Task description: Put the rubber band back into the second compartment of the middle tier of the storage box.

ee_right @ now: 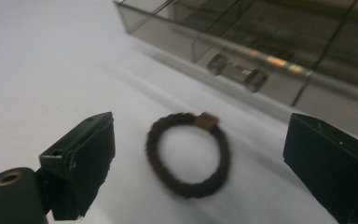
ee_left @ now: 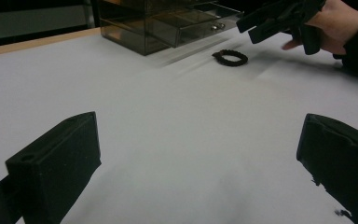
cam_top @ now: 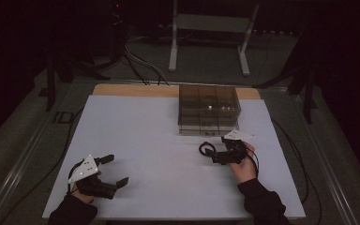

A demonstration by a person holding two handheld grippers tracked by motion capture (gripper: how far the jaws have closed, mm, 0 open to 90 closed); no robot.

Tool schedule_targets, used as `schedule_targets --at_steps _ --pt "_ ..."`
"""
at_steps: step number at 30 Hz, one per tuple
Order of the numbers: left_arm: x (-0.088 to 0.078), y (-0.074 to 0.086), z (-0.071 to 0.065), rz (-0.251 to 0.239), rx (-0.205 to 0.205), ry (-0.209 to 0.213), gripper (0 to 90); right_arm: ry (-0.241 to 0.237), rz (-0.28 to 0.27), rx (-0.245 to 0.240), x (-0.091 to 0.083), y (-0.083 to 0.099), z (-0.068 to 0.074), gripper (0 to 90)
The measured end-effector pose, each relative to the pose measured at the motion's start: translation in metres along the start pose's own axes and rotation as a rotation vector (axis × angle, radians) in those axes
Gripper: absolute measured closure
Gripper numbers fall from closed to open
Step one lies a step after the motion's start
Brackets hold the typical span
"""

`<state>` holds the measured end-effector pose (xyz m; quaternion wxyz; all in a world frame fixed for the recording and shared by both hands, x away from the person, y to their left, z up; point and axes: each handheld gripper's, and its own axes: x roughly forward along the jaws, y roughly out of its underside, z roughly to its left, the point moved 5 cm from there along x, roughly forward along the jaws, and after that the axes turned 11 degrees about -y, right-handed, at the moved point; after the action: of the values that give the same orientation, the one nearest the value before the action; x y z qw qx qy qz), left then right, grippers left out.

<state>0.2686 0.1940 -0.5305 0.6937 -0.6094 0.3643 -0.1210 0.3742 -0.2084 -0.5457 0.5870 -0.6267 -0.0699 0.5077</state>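
Brown hair tie [ee_right: 188, 155]: lying flat on the white table [cam_top: 136, 136], just in front of the smoky plastic drawer box [cam_top: 209, 109]; sits between the right jaws, not touched yet

Right gripper [cam_top: 215, 153]: jaws wide open, tie framed between them; looks like a pickup is the step in hand

Left gripper [cam_top: 114, 169]: open too, holding nothing, well apart near the table's front edge

Tip: I'd go low so one jaw lands inside the loop; pinch one side of the band; a flat squeeze probably slides off

Watch: drawer knob [ee_right: 238, 73] is close behind; don't bump it
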Motion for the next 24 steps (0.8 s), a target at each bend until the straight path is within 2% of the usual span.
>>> schedule_targets --at_steps 3,7,10,11,12,17,19,24 --pt "0.000 0.000 0.000 -0.001 0.001 0.001 0.3 -0.009 0.006 0.011 0.000 -0.001 -0.001 9.3" --pt "0.000 0.000 0.000 -0.001 0.000 0.000 0.3 -0.009 0.053 0.054 0.003 0.002 -0.002 10.1" --pt "0.000 0.000 0.000 0.001 0.002 -0.001 0.3 0.000 0.081 0.058 0.006 0.004 -0.003 11.6" --pt "0.000 0.000 0.000 0.002 0.001 -0.003 0.3 0.013 0.080 0.061 0.006 0.004 -0.003 17.7" --pt "0.000 0.000 0.001 0.001 -0.002 -0.003 0.3 0.038 0.079 0.068 0.007 0.003 -0.004 18.1" --pt "0.000 0.000 0.000 0.001 0.000 0.000 0.3 0.082 0.091 0.088 0.009 0.002 -0.008 28.2" --pt "0.000 0.000 0.000 0.000 0.001 0.000 0.3 0.088 0.094 0.095 0.011 0.002 -0.009 36.9" --pt "-0.001 0.000 0.000 -0.003 -0.004 -0.006 0.3 0.108 0.122 0.065 0.013 0.002 -0.009 53.6"
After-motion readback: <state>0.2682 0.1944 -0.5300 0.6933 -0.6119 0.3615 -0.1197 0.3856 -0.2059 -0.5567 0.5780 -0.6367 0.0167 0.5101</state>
